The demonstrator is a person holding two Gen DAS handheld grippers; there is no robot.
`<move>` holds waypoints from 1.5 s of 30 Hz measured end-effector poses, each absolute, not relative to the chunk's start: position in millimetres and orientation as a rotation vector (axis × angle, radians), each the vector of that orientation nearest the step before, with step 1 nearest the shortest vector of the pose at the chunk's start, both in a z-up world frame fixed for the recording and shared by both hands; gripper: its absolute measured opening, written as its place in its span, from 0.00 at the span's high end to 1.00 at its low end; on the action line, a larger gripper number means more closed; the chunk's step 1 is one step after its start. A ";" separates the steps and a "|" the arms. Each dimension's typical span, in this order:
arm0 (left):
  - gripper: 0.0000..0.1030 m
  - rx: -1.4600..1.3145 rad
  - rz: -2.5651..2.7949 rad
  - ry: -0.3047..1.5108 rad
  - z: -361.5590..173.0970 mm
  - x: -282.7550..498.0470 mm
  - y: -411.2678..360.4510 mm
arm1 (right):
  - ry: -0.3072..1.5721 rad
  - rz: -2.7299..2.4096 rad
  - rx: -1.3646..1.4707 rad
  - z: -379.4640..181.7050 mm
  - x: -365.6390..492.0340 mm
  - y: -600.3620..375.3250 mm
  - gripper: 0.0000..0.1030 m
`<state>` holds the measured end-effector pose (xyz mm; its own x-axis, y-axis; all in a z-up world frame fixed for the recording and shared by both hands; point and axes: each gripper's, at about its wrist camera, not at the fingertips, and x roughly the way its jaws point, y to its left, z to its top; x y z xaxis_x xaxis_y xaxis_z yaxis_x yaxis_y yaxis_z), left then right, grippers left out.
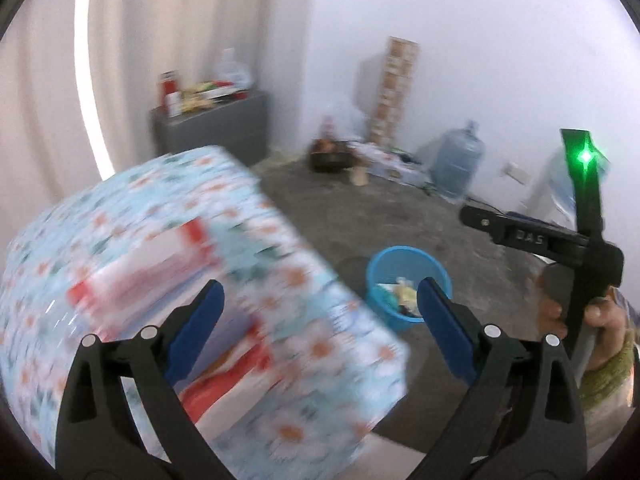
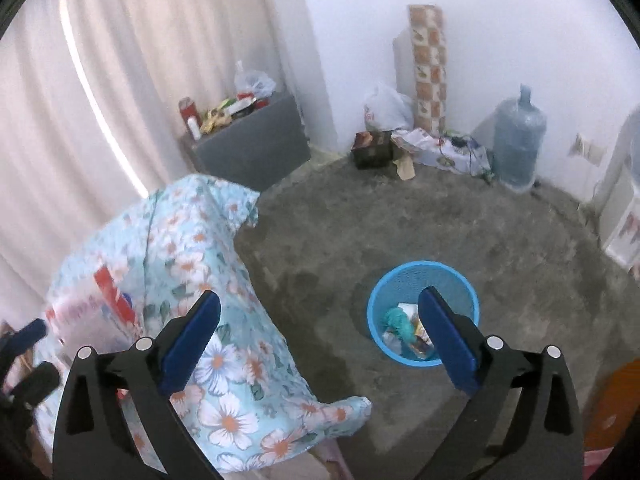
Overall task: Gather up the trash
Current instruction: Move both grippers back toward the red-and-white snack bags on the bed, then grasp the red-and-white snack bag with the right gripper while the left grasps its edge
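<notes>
- The round blue plastic mesh waste basket (image 2: 423,312) stands upright on the grey concrete floor (image 2: 400,220), its open mouth facing up, well apart from the walls.
- Inside it lies crumpled trash (image 2: 404,330): a teal wad, pale paper and some wrappers, all below the rim.
- The left hand-held gripper (image 1: 318,326) is spread wide with nothing between its blue pads; the same basket (image 1: 400,280) shows just beyond its right finger.
- The right hand-held gripper (image 2: 318,334) is likewise spread wide and grips nothing, hanging above the floor beside the basket.
- In the left wrist view the other gripper's black body (image 1: 560,240) bears pale letters that look like "DAS", with a green light above; a hand (image 1: 576,312) clasps its handle.
- A bench under a light blue cloth printed with white and orange flowers (image 2: 224,320) fills the lower left; a white and red plastic bag (image 2: 100,304) lies on it, its print too blurred to read.
- By the far wall stand a grey cabinet (image 2: 256,144) piled with packets, a tall checked orange roll (image 2: 428,68), a dark box (image 2: 372,148) and a large clear water jug (image 2: 518,140).
</notes>
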<state>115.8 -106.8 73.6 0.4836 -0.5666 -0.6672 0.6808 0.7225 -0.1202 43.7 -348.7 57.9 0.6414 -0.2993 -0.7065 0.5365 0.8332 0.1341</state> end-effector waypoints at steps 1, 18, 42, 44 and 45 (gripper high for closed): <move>0.10 0.140 -0.726 0.745 72.6 115.2 -88.3 | 0.734 -0.485 0.306 60.6 48.2 -336.2 0.06; 0.09 -0.099 -0.527 0.775 29.3 111.3 74.3 | 0.721 -0.150 0.344 57.6 85.4 -239.5 0.06; 0.09 -0.233 -0.538 0.750 4.2 137.8 117.9 | 1.143 0.095 1.142 -31.3 195.3 -162.6 0.21; 0.09 -0.237 -0.545 0.754 3.1 138.5 118.9 | 1.147 0.068 1.171 -38.2 198.9 -163.1 0.21; 0.09 -0.239 -0.546 0.756 2.3 139.0 119.7 | 1.155 0.043 1.188 -43.4 201.6 -162.0 0.21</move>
